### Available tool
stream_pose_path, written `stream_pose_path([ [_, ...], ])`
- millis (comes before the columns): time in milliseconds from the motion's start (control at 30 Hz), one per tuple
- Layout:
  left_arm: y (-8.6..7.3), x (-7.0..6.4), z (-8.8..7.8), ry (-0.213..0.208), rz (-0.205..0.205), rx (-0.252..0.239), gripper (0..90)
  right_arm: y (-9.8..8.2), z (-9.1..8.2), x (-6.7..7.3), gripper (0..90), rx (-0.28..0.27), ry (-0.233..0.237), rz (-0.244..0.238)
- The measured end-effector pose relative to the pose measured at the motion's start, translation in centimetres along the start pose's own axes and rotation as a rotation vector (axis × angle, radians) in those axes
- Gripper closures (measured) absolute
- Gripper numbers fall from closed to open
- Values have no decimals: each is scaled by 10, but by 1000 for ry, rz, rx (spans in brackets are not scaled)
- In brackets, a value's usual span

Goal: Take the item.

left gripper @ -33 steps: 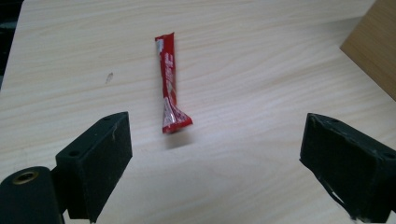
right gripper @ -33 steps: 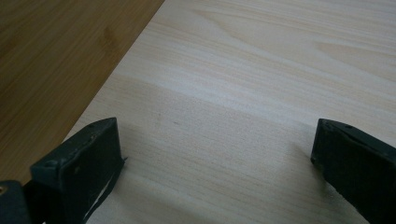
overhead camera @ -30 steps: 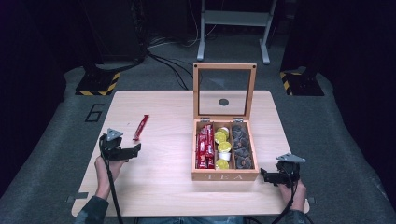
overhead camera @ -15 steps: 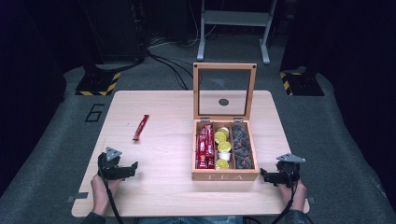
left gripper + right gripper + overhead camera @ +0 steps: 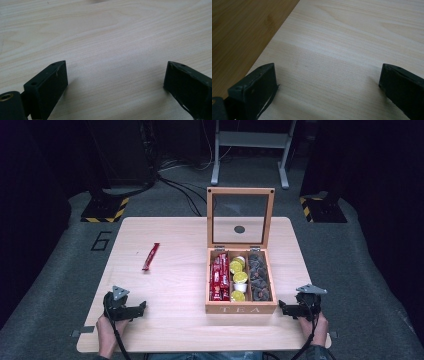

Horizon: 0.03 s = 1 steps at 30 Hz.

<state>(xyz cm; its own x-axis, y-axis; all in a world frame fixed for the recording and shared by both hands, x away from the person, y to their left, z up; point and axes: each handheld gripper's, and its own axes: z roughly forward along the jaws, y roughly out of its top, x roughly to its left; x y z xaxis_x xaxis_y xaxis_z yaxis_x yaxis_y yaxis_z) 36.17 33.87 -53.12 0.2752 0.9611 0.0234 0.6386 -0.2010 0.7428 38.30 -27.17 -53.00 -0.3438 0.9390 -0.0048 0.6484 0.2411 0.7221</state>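
Two grippers rest low at the near edge of the table [image 5: 170, 245], both empty; my left gripper [image 5: 142, 307] has drawn back toward me over the last second, away from the red packet [image 5: 150, 256], which lies flat where it was a second ago, well apart from me and left of the box; that retreat reads to me as a release completed or a pause before the next pick, with the packet not yet in the tea box [image 5: 240, 309]; the box stands open, lid upright, its left compartment holding red packets, the middle one yellow-topped cups, the right one dark pieces; my right gripper [image 5: 281, 308] has not moved, and sits just beside the box's front right corner. The high view gives the whole layout, which neither gripper view offers; my left gripper view shows my jaws spread wide over bare pale wood, nothing between them; my right gripper view shows the same wide gap, plus a darker brown wooden face at its left, which I judge to be the box's side, close to my left jaw but not touching it.
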Motion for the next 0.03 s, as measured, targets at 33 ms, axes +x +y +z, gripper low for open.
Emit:
stream_pose_path([
  [33, 0, 0, 0, 2, -2, 1, 46, 1, 1, 1, 1, -2, -3, 16],
])
